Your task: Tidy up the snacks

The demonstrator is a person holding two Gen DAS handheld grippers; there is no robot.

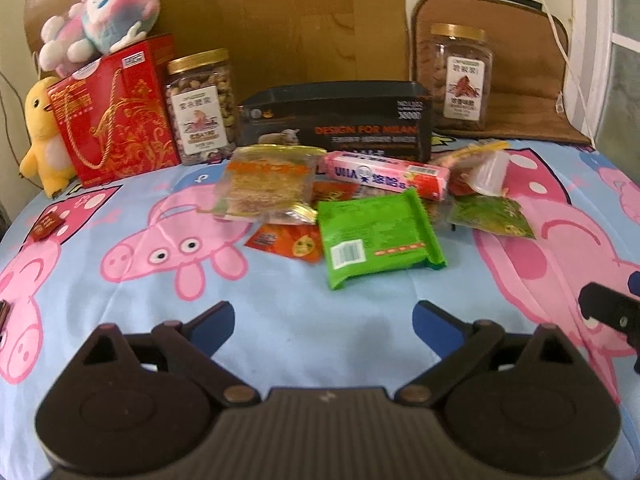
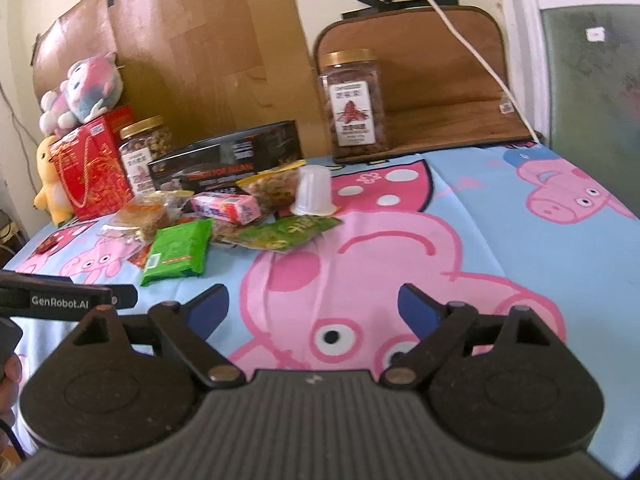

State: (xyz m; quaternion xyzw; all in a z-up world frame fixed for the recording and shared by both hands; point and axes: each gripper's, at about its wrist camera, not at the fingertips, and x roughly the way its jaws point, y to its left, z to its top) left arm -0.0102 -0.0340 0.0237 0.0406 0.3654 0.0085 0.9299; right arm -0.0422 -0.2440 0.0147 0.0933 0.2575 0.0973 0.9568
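Several loose snack packs piled mid-bed on the pig-print sheet (image 1: 280,320): green wafer pack (image 1: 380,236) nearest, barcode up; pink candy box (image 1: 386,174) behind it, lying across; clear pack of golden noodle-like snack (image 1: 266,186) to its left; small red-orange sachet (image 1: 286,242) half under the green pack; dark green leafy sachet (image 1: 494,216) to the right; clear jelly cup (image 2: 314,192) upside down beside the pink box, resting against a bag of nuts (image 2: 272,186). Behind pile: black box (image 1: 340,120) lettered "DESIGN FOR MILAN". Left of it: gold-lidded nut jar (image 1: 202,106), then red gift bag (image 1: 116,114) with pink plush (image 1: 100,20) on top and yellow plush chick (image 1: 42,136) alongside. Second gold-lidded jar (image 1: 460,76) back right, on brown pad (image 1: 532,92), well apart from pile. White cable (image 2: 460,40) hanging across pad. Cardboard sheet (image 1: 300,16) against wall.

Left claw (image 1: 324,320) spread wide, nothing between fingers, hovering over bare sheet short of green pack. Right claw (image 2: 316,306) likewise wide and empty, over large pig print, pile up-left of it.
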